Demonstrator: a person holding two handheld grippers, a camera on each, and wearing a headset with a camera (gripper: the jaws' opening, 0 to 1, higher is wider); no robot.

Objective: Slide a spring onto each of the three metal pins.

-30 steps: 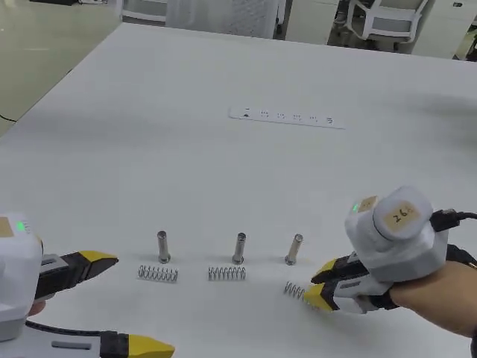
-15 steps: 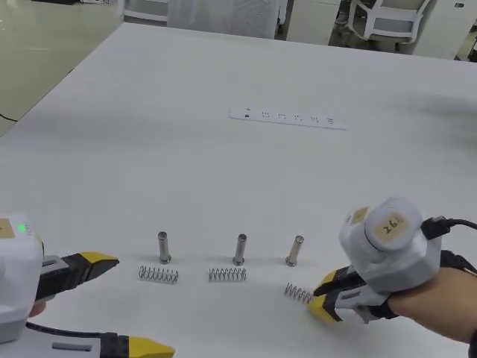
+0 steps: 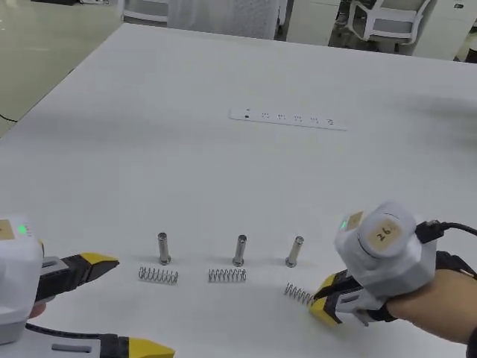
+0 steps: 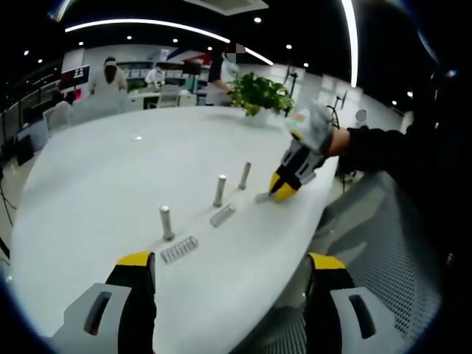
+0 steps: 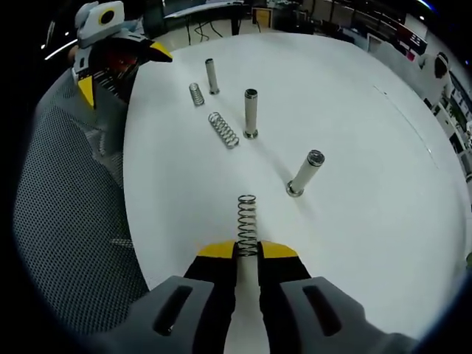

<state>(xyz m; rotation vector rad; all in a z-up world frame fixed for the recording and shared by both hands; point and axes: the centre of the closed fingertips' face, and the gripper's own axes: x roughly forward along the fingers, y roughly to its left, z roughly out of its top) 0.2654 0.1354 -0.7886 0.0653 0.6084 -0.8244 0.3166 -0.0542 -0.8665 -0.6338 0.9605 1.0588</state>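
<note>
Jaws of the right gripper (image 5: 248,252) pinch the end of a spring (image 5: 246,214) lying on the white table (image 3: 186,149) beside the rightmost pin (image 5: 305,173), those of the left gripper (image 4: 230,262) gape near the edge, two other pins (image 3: 239,249) and loose springs (image 3: 226,274) between them, a power strip (image 3: 287,118) beyond.

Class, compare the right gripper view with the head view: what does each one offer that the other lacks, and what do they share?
Right gripper view: the right gripper with its jaws closed on the end of a spring; grey mesh beside the table. Head view: a power strip further across the table. Shared: three upright pins, all bare, with two more springs lying beside them.
</note>
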